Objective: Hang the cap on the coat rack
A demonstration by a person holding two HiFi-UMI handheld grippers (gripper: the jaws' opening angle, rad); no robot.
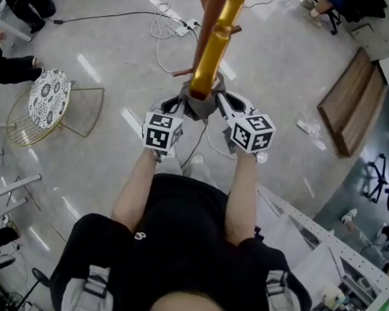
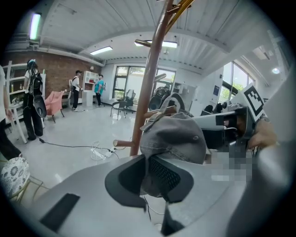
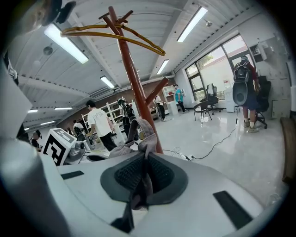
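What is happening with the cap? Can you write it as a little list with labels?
cap: grey, held up right beside the coat rack
coat rack: tall brown pole with short side arms
left hand-held gripper: shut on the cap's edge
right hand-held gripper: shut on the cap's fabric
hung yet: cannot tell; both grippers hold it
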